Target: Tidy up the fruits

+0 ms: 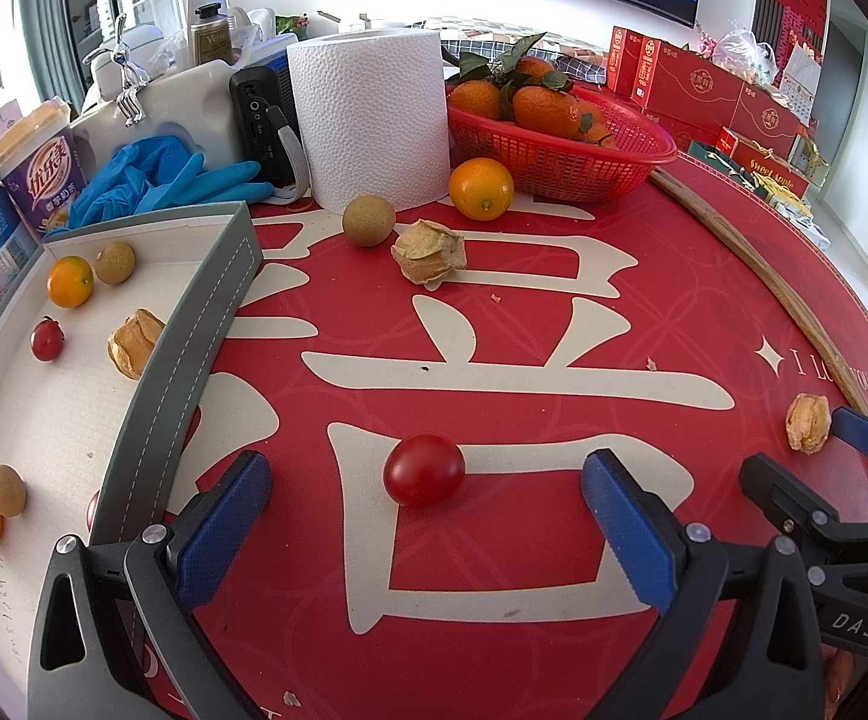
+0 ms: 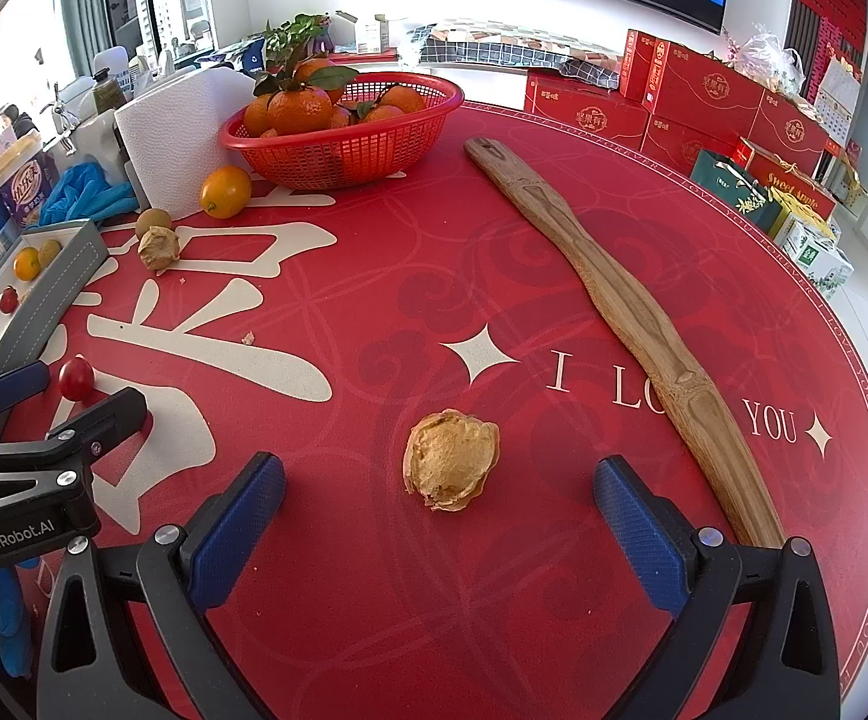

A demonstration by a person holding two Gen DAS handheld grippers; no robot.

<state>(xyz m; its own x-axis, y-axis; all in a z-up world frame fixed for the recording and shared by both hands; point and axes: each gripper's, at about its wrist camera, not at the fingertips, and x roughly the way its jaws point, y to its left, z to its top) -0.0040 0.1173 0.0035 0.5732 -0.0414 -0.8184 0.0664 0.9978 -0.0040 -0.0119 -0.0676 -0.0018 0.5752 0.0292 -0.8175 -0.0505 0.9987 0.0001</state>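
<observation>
My left gripper (image 1: 425, 501) is open, its blue pads on either side of a red cherry tomato (image 1: 423, 469) on the red mat. My right gripper (image 2: 439, 507) is open around a papery husked physalis (image 2: 451, 459); the same physalis (image 1: 807, 422) shows in the left wrist view. A grey-rimmed white tray (image 1: 194, 360) at left holds kumquats, longans, a tomato and a physalis. Farther back on the mat lie a kumquat (image 1: 481, 188), a longan (image 1: 368, 221) and another physalis (image 1: 429, 252).
A red basket (image 1: 560, 150) of leafy mandarins stands at the back, beside a paper towel roll (image 1: 371, 120). A long wooden stick (image 2: 614, 312) lies on the mat's right side. Blue gloves (image 1: 164, 180), a cup and red gift boxes (image 2: 704, 96) crowd the edges.
</observation>
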